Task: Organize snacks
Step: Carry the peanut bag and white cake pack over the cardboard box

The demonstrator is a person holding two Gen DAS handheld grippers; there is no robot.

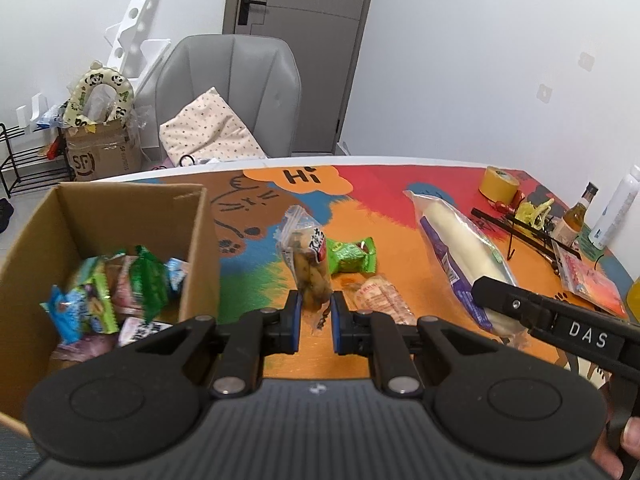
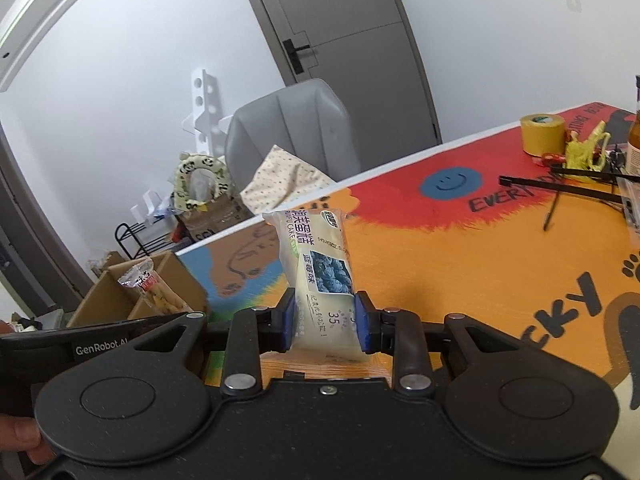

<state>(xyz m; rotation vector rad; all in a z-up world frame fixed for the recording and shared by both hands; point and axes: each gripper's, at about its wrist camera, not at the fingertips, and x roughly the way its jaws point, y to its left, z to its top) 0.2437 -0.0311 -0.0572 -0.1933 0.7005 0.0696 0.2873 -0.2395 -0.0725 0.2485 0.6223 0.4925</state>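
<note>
Colourful table [image 1: 400,200] carries cardboard box [image 1: 120,216], green snack [image 1: 351,255], tape roll [image 1: 499,185]

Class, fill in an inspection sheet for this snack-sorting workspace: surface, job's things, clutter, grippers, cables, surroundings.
Surface: colourful cartoon table mat.
Job's things: cardboard box holding snack packets; green packet and pink packet lying on the mat.
Clutter: yellow tape roll, bottle, black sticks.
Grippers: left gripper shut on clear snack bag; right gripper shut on blueberry cake pack.
Cables: nothing seen.
Surroundings: grey chair, door.
</note>
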